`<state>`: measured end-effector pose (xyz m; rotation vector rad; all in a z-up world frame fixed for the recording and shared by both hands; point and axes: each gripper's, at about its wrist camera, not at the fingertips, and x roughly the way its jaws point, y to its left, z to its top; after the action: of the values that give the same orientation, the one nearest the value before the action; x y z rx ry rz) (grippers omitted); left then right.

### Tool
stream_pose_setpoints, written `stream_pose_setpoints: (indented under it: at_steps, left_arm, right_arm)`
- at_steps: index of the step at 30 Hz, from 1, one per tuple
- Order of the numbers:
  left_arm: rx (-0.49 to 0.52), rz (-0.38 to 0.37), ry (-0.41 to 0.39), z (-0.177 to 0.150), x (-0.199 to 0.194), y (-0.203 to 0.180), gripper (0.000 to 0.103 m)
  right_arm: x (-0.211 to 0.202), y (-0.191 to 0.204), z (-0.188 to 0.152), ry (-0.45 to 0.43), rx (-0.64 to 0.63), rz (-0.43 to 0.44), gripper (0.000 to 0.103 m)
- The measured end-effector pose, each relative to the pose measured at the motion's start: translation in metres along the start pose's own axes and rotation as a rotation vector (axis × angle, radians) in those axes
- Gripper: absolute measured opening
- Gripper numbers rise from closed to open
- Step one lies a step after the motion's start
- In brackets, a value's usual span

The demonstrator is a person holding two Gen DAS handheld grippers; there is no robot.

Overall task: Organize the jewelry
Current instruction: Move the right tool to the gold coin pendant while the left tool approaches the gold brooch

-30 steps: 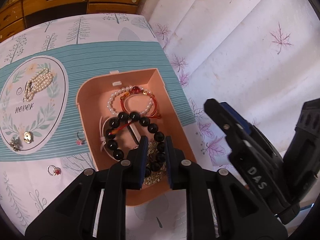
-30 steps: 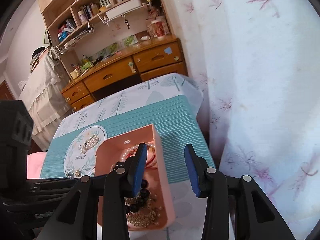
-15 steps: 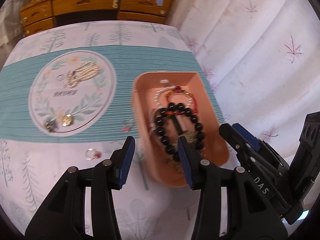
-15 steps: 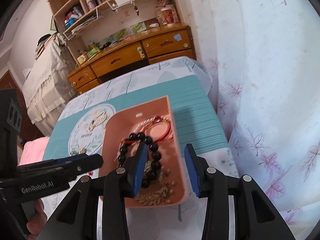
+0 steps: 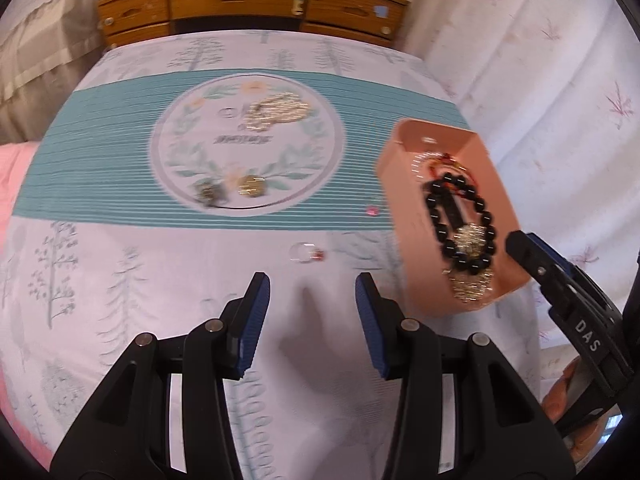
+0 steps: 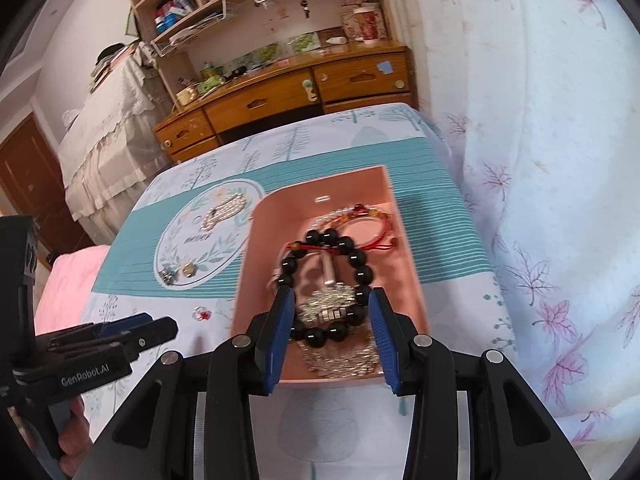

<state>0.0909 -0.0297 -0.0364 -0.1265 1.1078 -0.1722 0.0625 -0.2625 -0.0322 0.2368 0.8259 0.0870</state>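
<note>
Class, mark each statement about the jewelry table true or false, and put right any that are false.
1. The black bead bracelet lies inside the pink tray. True.
2. The left gripper is shut on a ring. False: its fingers stand apart and empty, and the ring with the red stone lies on the tablecloth ahead of them.
3. A pearl bracelet rests on the round wreath print outside the tray. True.
4. The right gripper holds the gold chain. False: its fingers are open, and the chain lies in the tray.
5. The tray holds nothing but the black beads. False: a red cord bracelet and pearls lie there too.
</note>
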Motion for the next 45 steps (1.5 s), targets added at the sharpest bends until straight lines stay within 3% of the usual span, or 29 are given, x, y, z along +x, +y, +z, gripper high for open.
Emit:
stream_pose_setpoints:
  at_steps: [7,18,25,36,45]
  left_arm:
    - [-0.029,0.079,-0.049,0.002,-0.011,0.041,0.041]
    - [-0.053,0.125,-0.059,0.012,-0.002,0.082,0.041]
    - [-0.048,0.13,-0.026,0.013,0.009,0.095,0.041]
    - [-0.093,0.111,0.014,0.013,0.019,0.121,0.041]
    - [-0.136,0.078,0.033,0.012,0.022,0.134,0.041]
  right_arm:
    - [0.005,0.03,0.004,0.03,-0.07,0.067,0.039]
    - [0.027,0.1,0.04,0.091,-0.223,0.215,0.039]
    - [0.089,0.151,0.062,0.249,-0.304,0.257,0.039]
    - [0.182,0.199,0.057,0.467,-0.394,0.161,0.039]
    - [0.196,0.217,0.058,0.472,-0.476,0.096,0.039]
